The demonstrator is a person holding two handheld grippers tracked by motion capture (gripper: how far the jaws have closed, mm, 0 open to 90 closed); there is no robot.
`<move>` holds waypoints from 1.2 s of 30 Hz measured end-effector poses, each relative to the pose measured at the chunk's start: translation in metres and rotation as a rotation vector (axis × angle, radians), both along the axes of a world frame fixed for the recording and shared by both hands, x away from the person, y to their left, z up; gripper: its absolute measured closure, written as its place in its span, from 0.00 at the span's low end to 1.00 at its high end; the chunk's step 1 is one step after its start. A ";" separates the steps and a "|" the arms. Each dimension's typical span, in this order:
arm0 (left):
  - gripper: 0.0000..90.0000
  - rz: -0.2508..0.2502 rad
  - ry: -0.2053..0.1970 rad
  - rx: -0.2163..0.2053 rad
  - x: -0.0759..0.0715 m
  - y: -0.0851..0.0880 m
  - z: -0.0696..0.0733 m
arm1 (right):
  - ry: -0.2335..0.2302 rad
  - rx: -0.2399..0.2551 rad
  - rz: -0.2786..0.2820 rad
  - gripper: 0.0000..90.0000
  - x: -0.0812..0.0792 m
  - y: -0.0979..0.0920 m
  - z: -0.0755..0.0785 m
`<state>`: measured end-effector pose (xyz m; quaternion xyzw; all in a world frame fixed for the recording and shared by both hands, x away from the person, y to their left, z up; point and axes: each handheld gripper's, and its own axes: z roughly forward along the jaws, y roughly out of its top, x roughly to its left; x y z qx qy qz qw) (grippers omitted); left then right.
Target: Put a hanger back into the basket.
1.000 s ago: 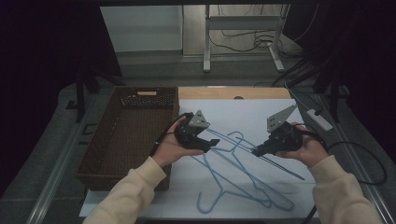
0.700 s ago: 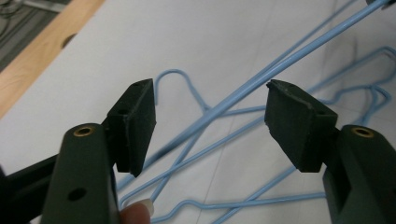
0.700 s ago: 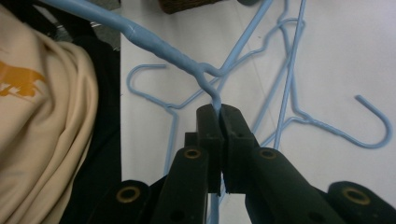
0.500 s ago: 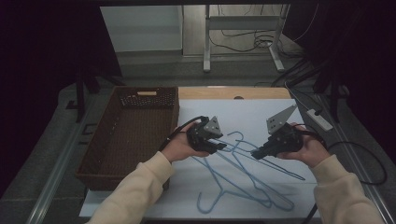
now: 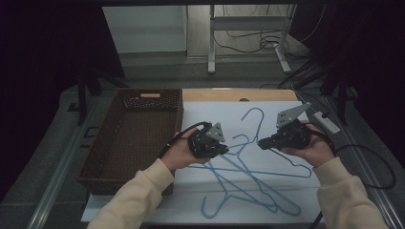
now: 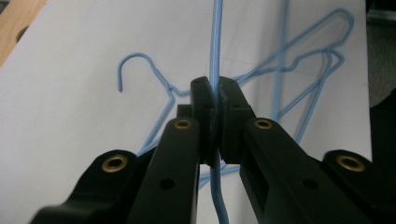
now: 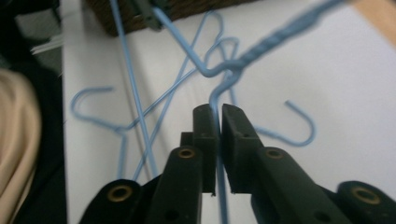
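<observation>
At the far left of the high view, a brown wicker basket point(image 5: 129, 138) is seen standing on the table beside the white sheet point(image 5: 267, 200), with no hanger in it as far as can be seen. Just to its right, the left gripper point(image 5: 224, 149) is held low over the tangle of blue wire hangers point(image 5: 248, 183). Its jaws, spread wide 1 second ago, have just been closed, and a single hanger wire point(image 6: 215, 51) is now pinched between them, as the left gripper view makes plain. Further right, the right gripper point(image 5: 261, 142) is kept on the same raised hanger; its jaws have just been eased slightly apart, with the wire point(image 7: 215, 100) running down the narrow gap between them, so its hold is judged to be loosening. A handover from right to left seems to be under way, after which the hanger could be carried to the basket. At least 2 more hangers lie interlocked on the sheet, and snagging is possible.
</observation>
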<state>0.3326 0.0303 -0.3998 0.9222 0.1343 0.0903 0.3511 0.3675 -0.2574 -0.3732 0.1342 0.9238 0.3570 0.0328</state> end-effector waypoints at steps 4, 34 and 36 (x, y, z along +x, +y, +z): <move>0.97 0.050 0.014 -0.046 -0.004 0.011 0.007 | -0.080 0.071 -0.084 0.82 -0.001 -0.003 0.002; 0.97 0.386 -0.042 -0.297 -0.026 0.136 0.047 | -0.150 0.274 -0.369 0.40 -0.023 -0.046 -0.041; 0.97 0.409 -0.045 -0.306 -0.028 0.146 0.046 | -0.143 0.279 -0.376 0.40 -0.025 -0.047 -0.045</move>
